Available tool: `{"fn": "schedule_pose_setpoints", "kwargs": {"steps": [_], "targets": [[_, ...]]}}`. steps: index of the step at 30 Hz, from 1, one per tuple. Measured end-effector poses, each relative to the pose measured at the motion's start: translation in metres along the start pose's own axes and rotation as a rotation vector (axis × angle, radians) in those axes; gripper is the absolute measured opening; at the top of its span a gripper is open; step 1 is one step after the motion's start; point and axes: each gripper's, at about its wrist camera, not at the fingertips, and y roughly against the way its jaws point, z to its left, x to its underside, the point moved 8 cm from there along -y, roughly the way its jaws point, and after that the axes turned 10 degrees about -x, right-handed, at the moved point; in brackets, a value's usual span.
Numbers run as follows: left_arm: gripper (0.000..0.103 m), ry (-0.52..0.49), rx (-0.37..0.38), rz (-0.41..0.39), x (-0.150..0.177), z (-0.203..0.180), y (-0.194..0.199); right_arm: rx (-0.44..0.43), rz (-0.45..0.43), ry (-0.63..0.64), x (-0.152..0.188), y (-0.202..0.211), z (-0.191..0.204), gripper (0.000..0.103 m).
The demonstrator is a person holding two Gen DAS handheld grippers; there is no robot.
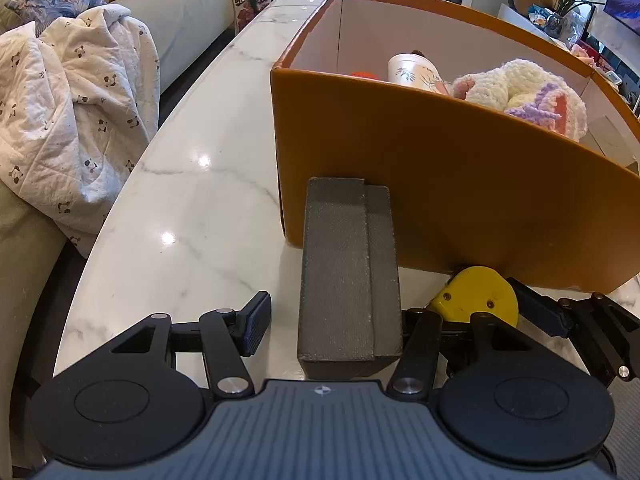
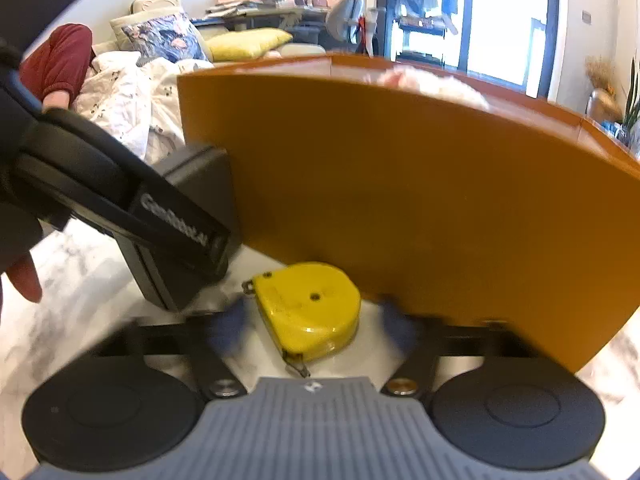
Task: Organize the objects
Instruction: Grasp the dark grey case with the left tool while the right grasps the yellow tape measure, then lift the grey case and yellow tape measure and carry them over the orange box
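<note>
Two claws: the left gripper (image 1: 396, 316) spread wide around a grey textured rectangular block (image 1: 347, 276); the right gripper (image 2: 310, 326) spread wide either side of a yellow plastic tape measure (image 2: 310, 310), neither pinching.
Place: both items lie on the white marble table (image 1: 192, 216), at 12 o'clock touching the wall of the orange cardboard box (image 1: 460, 200).
Risk: closing against that wall could shove the box or squirt the rounded tape measure sideways; the claws sit near enough to collide.
Writing: the left gripper's side reads roughly "GenRobot.AI", blurred.
</note>
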Motion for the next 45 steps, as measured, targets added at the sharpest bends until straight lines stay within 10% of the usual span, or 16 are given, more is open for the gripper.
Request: {"fn": "schedule_pose_setpoints", "kwargs": {"steps": [5,8,45], "targets": [[0.064,-0.001,0.001,0.004,0.001,0.002,0.0,0.0,0.009,-0.008,0.001,0.006,-0.001,0.056],[0.039,-0.004,-0.001,-0.007,0.0,0.003,0.001,-0.005,0.022,0.004,0.003,0.014,0.0,0.056],[0.038,-0.084,0.085,-0.23,-0.019,-0.036,0.111,0.027,-0.153,0.01,-0.034,0.141,-0.015,0.056]]}}
